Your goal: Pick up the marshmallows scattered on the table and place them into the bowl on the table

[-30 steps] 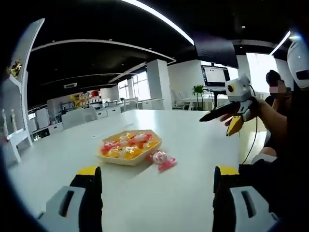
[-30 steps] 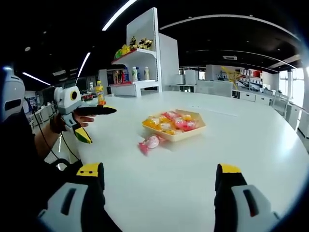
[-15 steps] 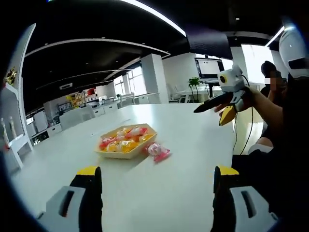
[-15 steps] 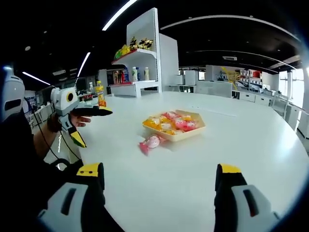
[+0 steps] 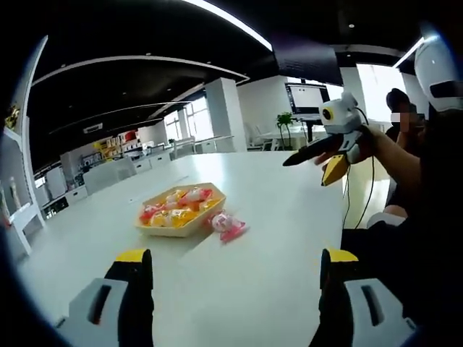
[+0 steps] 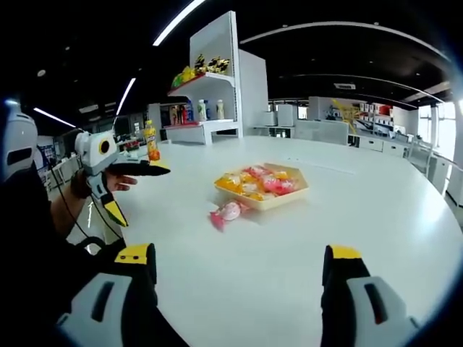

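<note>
A shallow yellow bowl (image 5: 177, 214) (image 6: 265, 189) with several orange and pink wrapped marshmallows stands on the white table (image 5: 275, 238). One pink wrapped marshmallow (image 5: 226, 225) (image 6: 228, 212) lies on the table just beside the bowl. My left gripper (image 5: 236, 257) is open and bare, well short of the bowl; in the right gripper view it (image 6: 163, 169) comes in from the left, held in a hand above the table edge. My right gripper (image 6: 239, 254) is open with nothing in it; in the left gripper view it (image 5: 289, 161) hovers at the right.
A white shelf unit (image 6: 211, 79) with bottles and snacks stands behind the table. A yellow bottle (image 6: 150, 140) sits near the far left edge. The person's arm and dark sleeve (image 5: 405, 181) are at the right. Broad bare tabletop (image 6: 376, 217) lies around the bowl.
The left gripper's camera has swung a little, so the bowl sits further left in its picture. In the right gripper view the left gripper has tilted slightly. The bowl and the loose marshmallow have not moved.
</note>
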`<state>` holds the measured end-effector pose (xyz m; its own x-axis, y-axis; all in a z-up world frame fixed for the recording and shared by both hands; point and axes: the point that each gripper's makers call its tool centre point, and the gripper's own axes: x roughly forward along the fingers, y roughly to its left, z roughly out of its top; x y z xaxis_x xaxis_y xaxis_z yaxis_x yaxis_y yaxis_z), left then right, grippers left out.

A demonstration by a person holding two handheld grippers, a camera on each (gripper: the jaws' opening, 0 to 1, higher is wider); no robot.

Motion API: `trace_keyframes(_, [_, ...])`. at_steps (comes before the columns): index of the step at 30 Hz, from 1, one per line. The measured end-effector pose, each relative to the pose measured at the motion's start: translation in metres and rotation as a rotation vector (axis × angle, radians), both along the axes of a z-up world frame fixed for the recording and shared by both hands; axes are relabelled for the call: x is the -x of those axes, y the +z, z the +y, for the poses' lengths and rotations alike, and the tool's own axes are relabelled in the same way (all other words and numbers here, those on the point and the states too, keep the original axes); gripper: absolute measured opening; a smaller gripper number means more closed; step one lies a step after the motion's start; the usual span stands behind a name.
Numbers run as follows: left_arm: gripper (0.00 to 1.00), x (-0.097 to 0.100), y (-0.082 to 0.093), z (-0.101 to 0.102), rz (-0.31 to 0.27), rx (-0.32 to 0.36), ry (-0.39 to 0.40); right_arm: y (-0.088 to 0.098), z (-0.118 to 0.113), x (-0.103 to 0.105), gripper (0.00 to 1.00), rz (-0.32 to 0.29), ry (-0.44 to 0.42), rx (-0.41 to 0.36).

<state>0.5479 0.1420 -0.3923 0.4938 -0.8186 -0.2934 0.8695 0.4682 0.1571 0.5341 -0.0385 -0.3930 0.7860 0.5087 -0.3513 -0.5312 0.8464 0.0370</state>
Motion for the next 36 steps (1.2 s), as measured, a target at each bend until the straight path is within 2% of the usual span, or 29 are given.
trace_keyframes(11, [0.95,0.003,-0.004,-0.004,0.014,-0.009,-0.015,-0.003,0.002,-0.002,0.91,0.007,0.005,-0.001])
trace_keyframes(20, [0.95,0.002,-0.005,0.0,0.008,-0.02,-0.009,-0.002,-0.001,-0.004,0.91,0.005,-0.003,0.003])
trace_keyframes(36, [0.95,0.007,-0.003,0.003,-0.003,-0.025,-0.013,-0.007,0.03,-0.018,0.91,0.02,0.058,0.012])
